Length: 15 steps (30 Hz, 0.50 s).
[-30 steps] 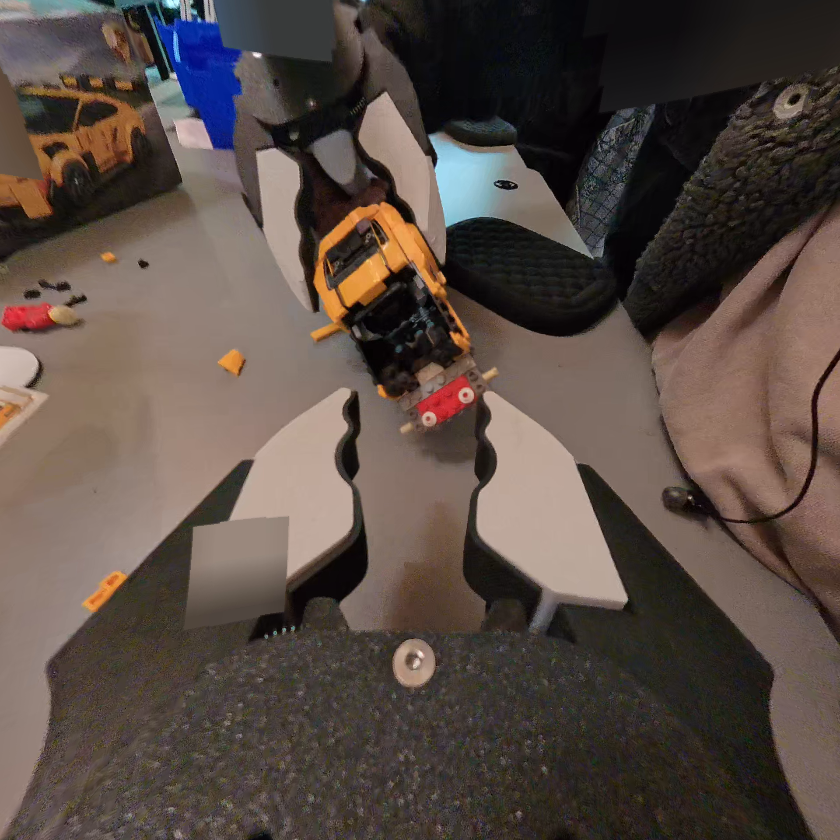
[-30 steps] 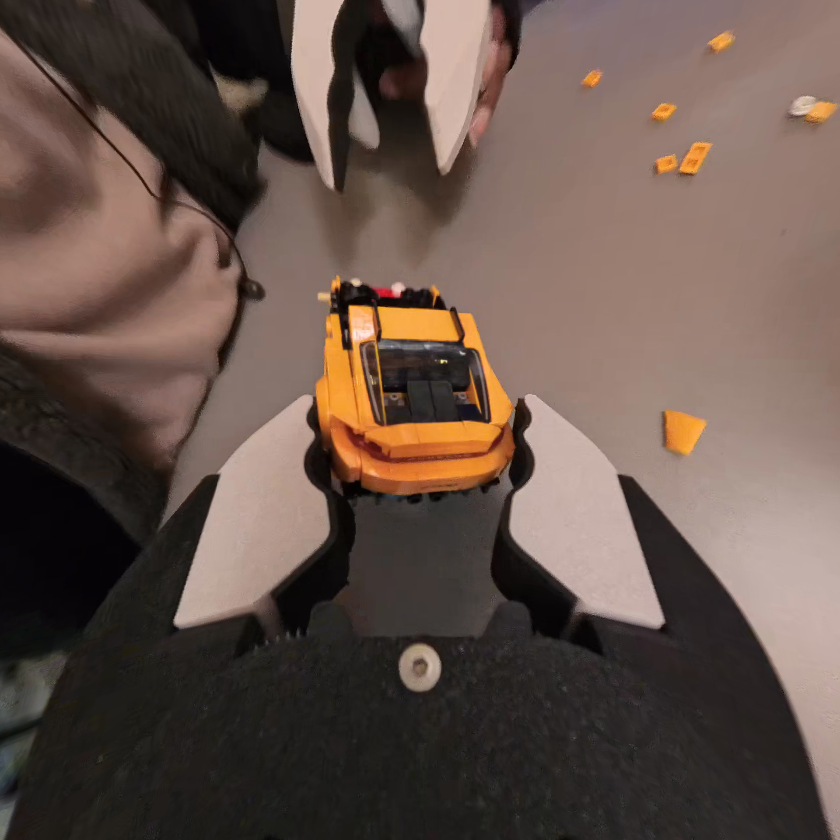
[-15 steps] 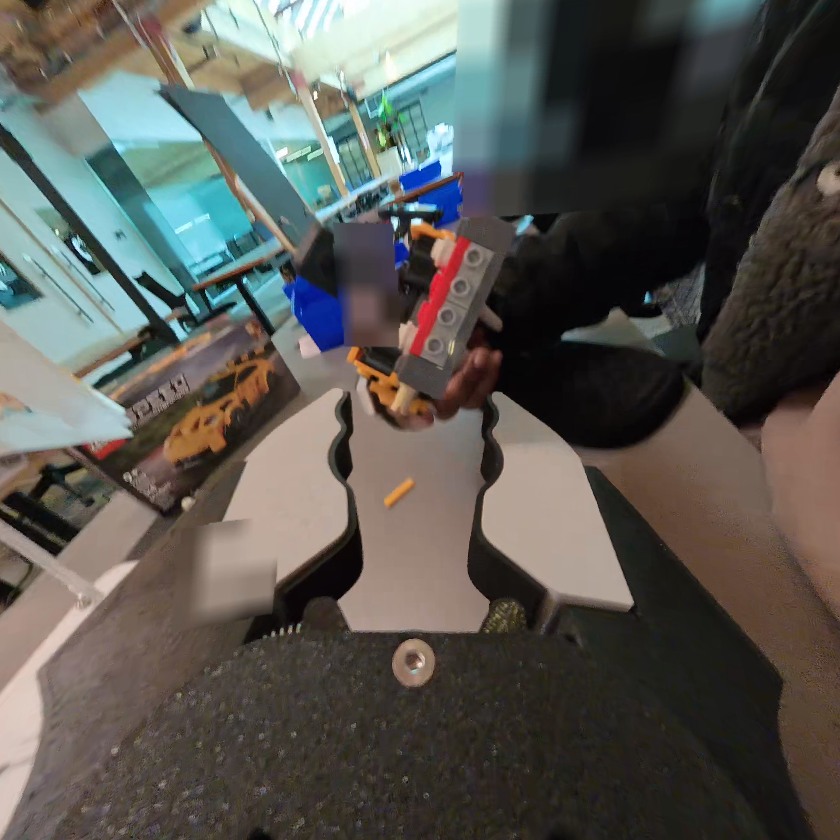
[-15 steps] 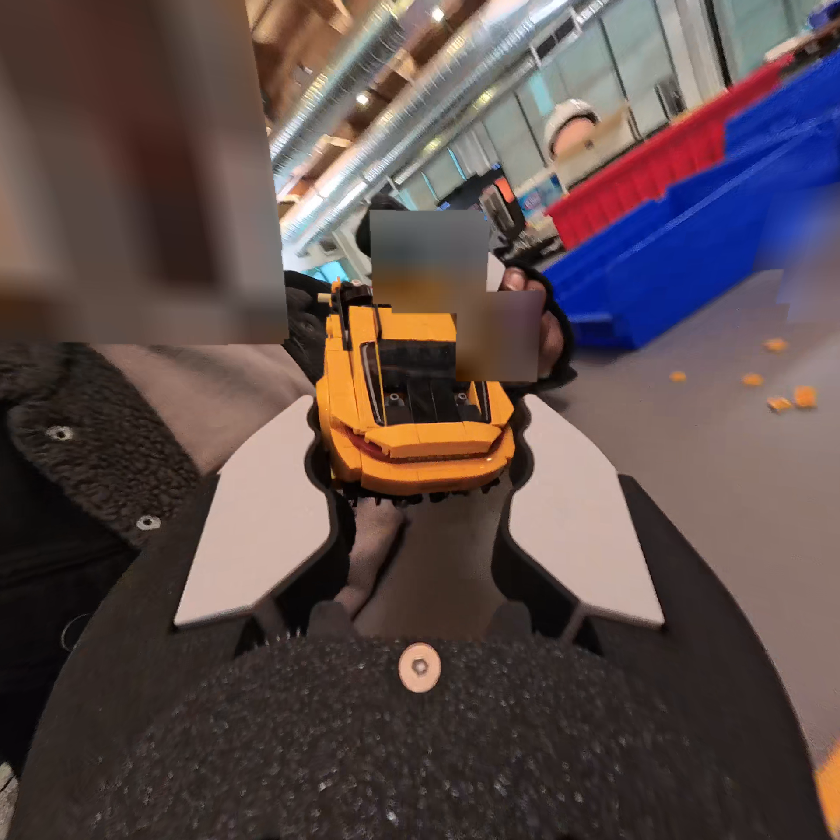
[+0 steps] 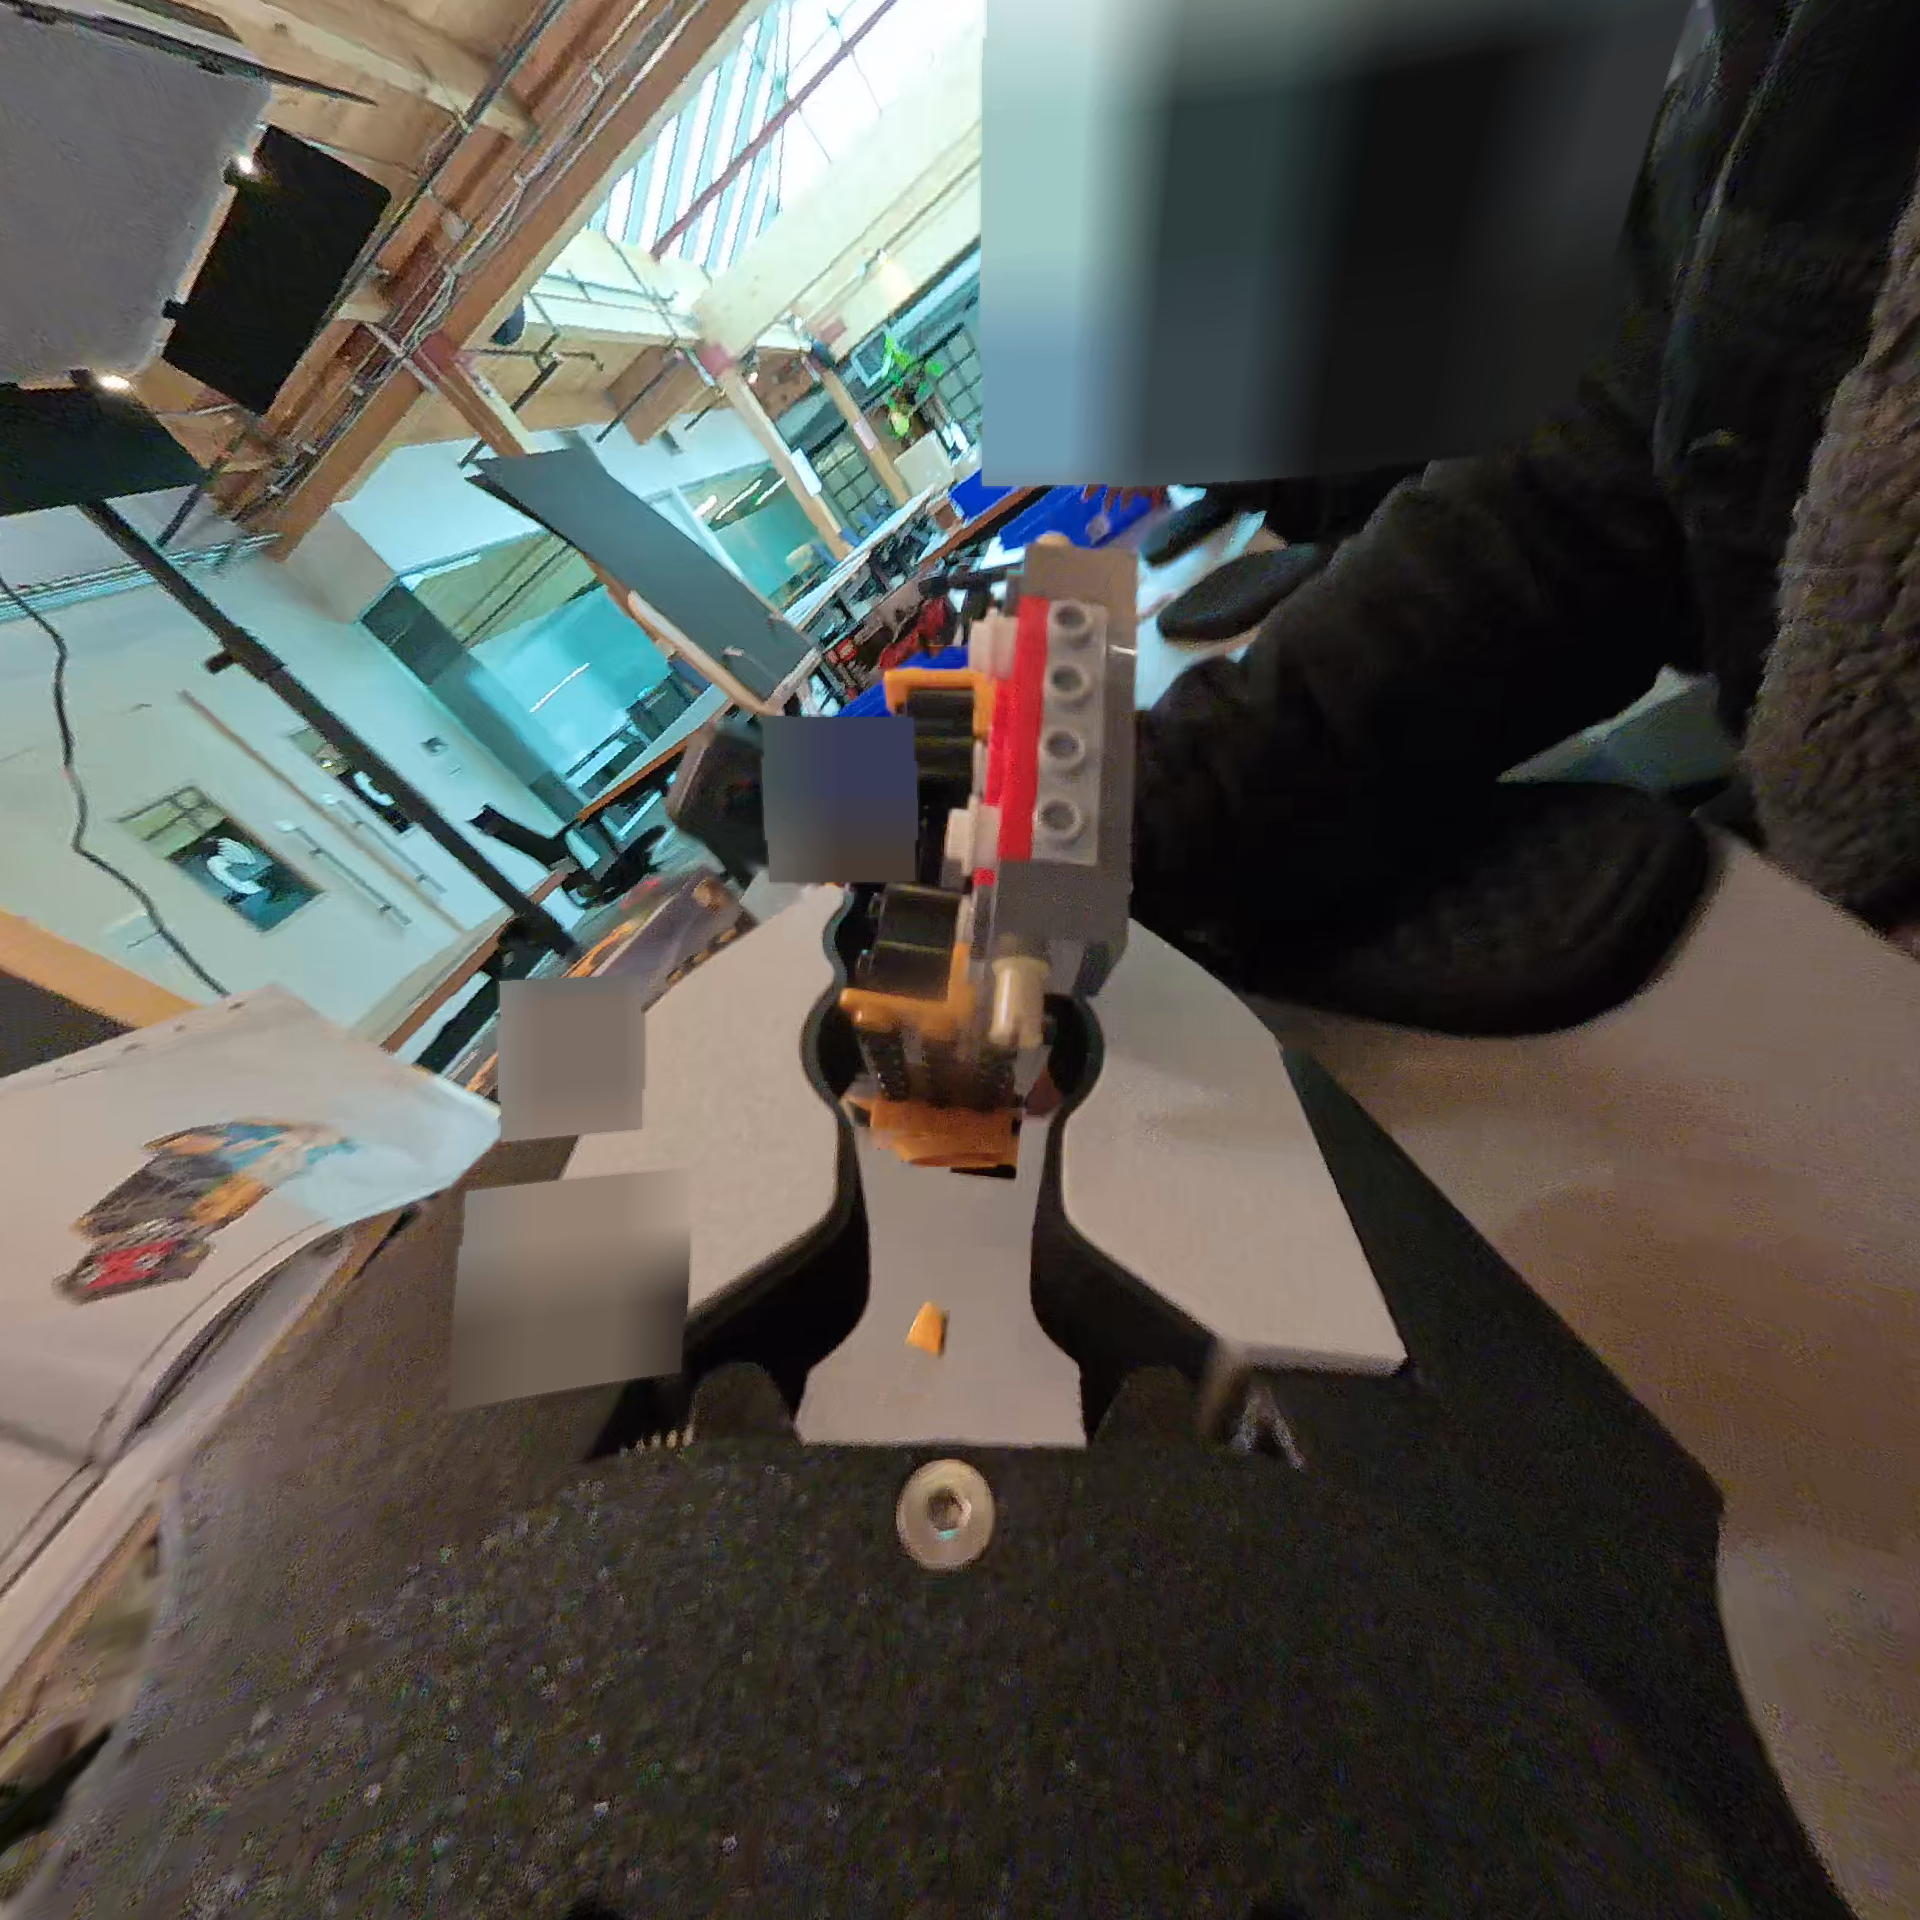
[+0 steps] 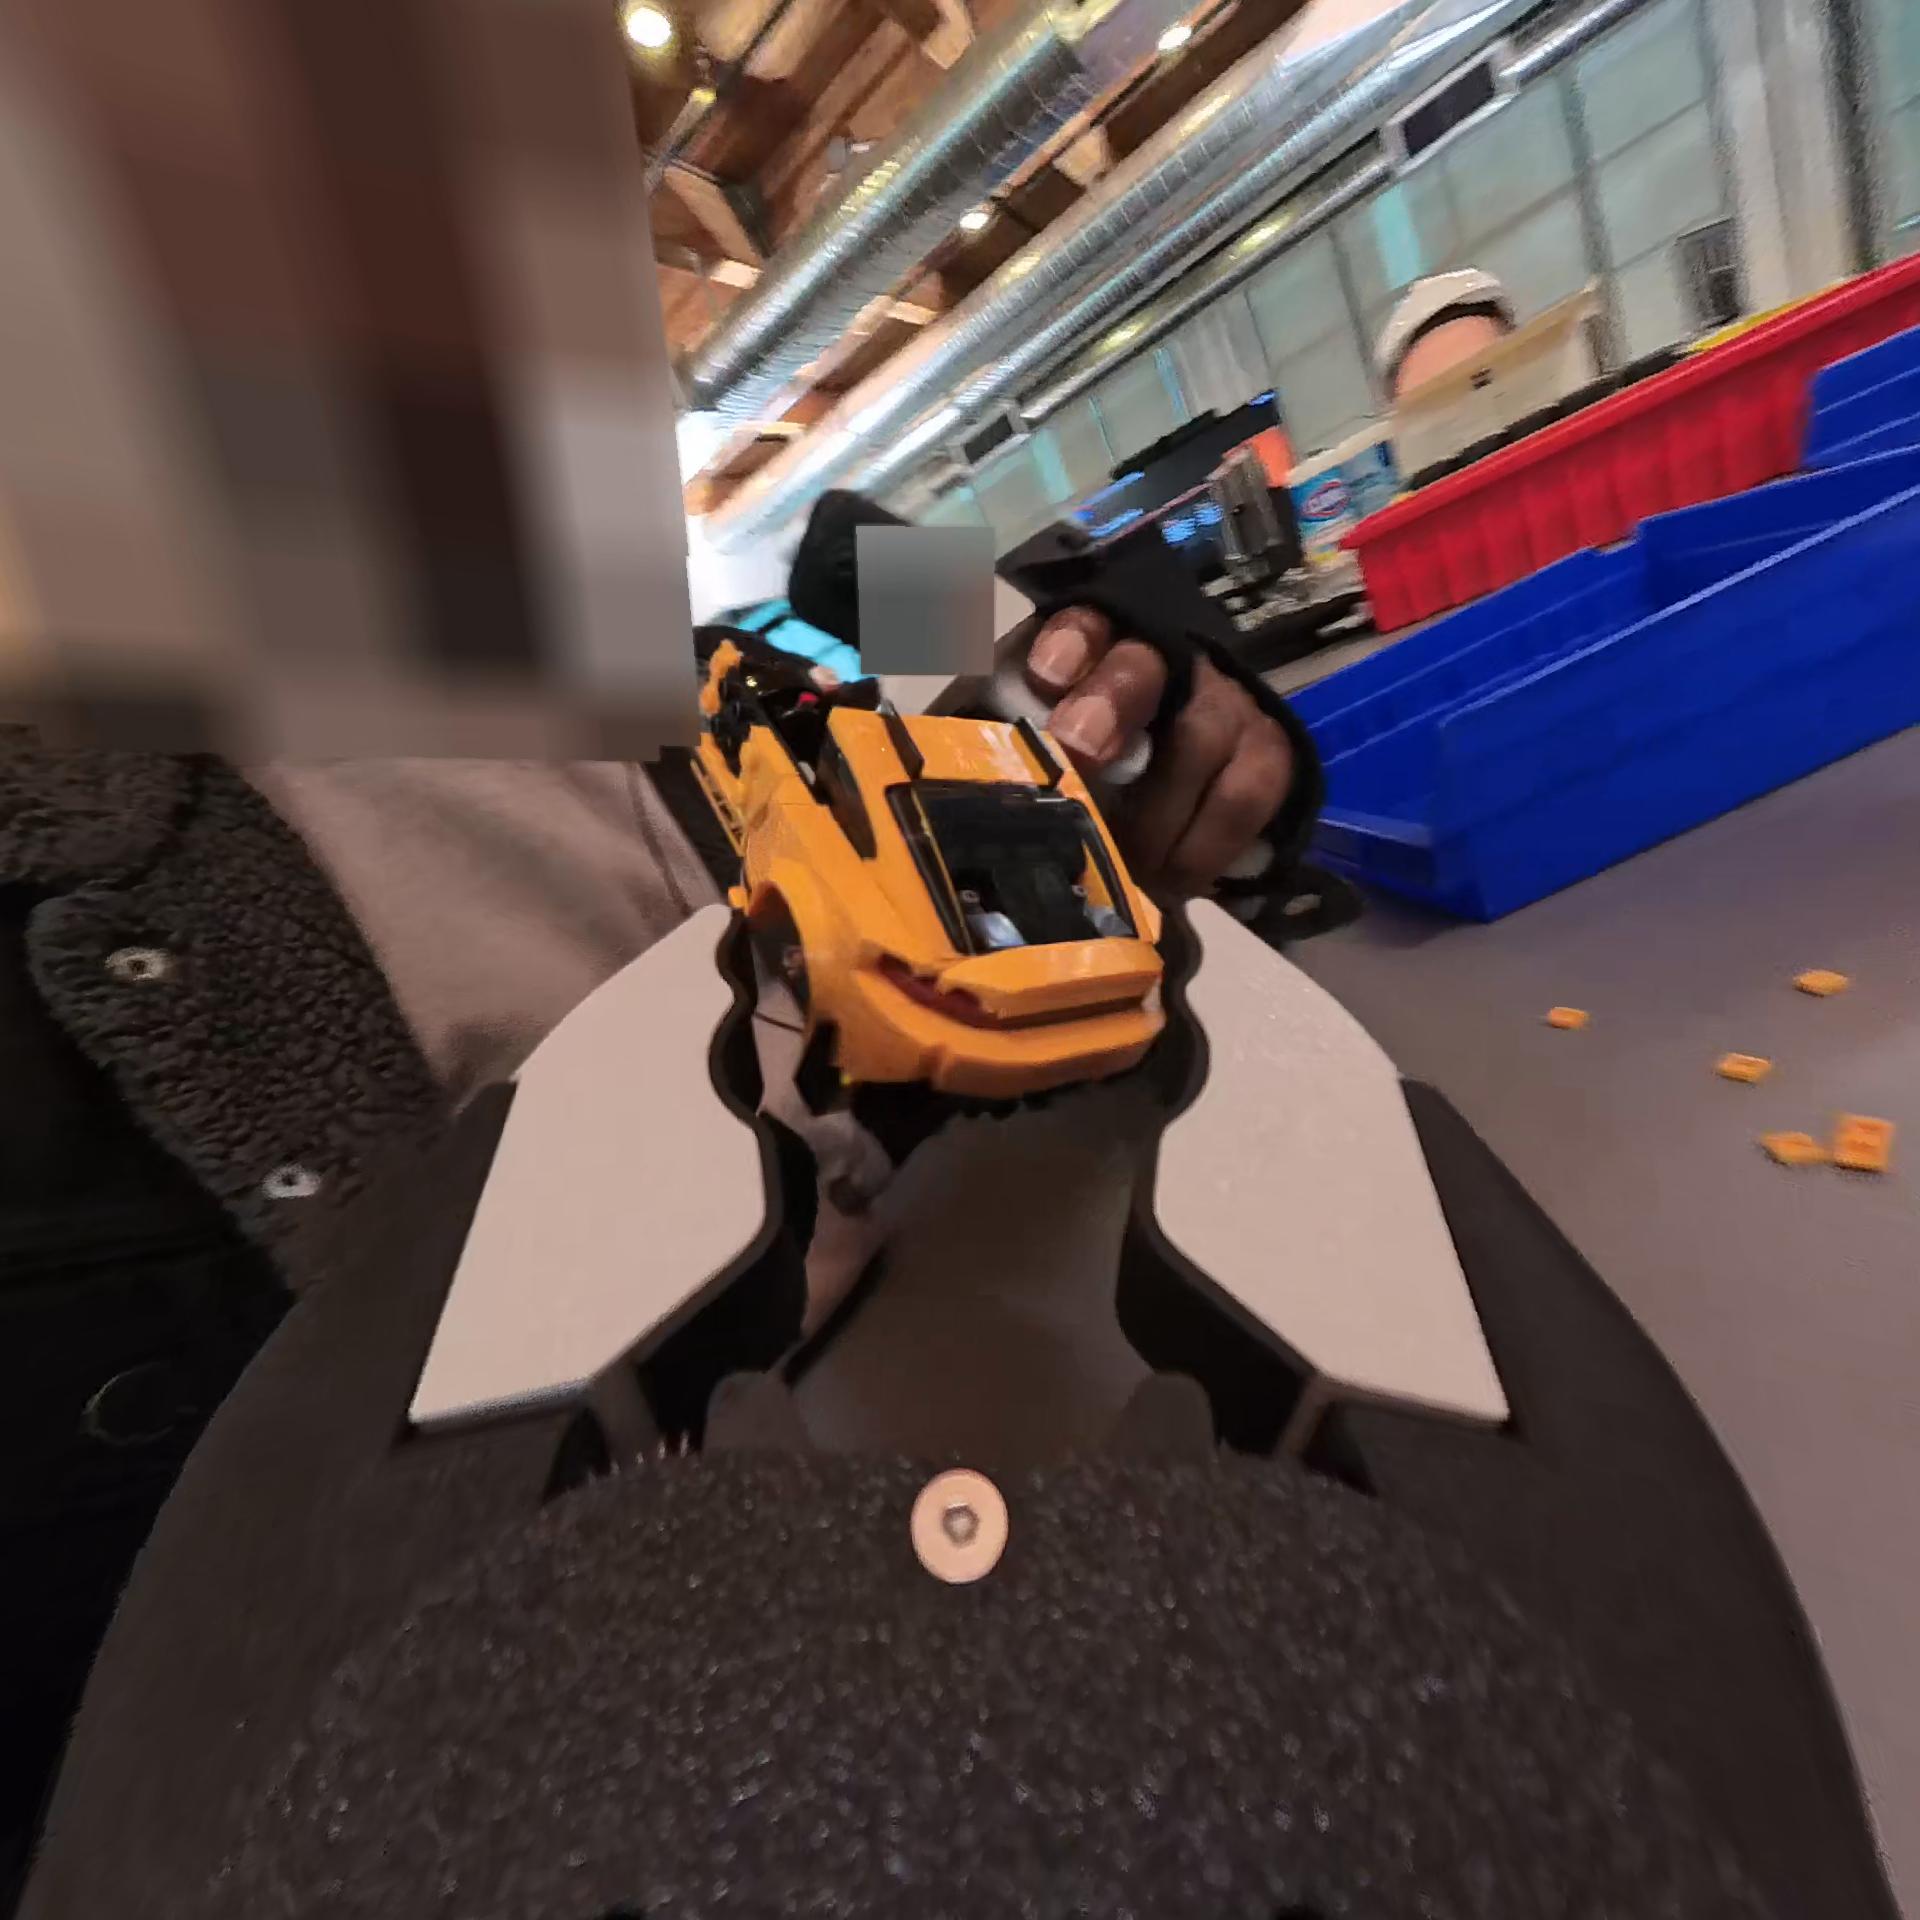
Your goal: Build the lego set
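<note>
Right hand-held gripper [image 6: 956, 997] clamps the orange toy car [image 6: 935, 935] at its rear. Left hand-held gripper [image 5: 945, 1029] is clamped on its front end. Keep both grips firm and aligned.

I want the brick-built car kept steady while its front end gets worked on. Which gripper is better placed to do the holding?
Probably right. The right gripper is clamped across the orange brick car at its rear, while the left gripper pinches only its narrow unfinished front.
</note>
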{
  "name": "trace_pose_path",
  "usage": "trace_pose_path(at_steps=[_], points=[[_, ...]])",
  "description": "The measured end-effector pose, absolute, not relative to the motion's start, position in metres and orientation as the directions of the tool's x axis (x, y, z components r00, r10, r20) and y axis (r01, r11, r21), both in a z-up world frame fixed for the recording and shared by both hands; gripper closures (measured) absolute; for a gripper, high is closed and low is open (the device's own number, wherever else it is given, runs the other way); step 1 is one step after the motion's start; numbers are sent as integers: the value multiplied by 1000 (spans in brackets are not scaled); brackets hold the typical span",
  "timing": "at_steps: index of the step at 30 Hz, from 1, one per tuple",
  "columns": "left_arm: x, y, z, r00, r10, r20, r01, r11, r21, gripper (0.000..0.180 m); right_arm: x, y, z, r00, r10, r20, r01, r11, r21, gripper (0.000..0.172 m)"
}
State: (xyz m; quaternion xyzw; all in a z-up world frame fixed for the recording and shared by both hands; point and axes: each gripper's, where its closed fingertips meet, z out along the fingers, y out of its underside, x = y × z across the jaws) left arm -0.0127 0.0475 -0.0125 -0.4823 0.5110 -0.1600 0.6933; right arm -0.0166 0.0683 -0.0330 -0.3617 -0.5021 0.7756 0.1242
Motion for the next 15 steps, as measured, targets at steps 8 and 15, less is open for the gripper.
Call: trace_pose_path(at_steps=[8,15], points=[[-25,52,-51,386,-690,-612,-436,448,-780,147,-7,74,-17,-342,933,110,97,152,-984,102],[-20,50,-55,381,-724,-575,-398,433,-809,147,-14,27,-31,-264,813,519,124,563,-817,116]])
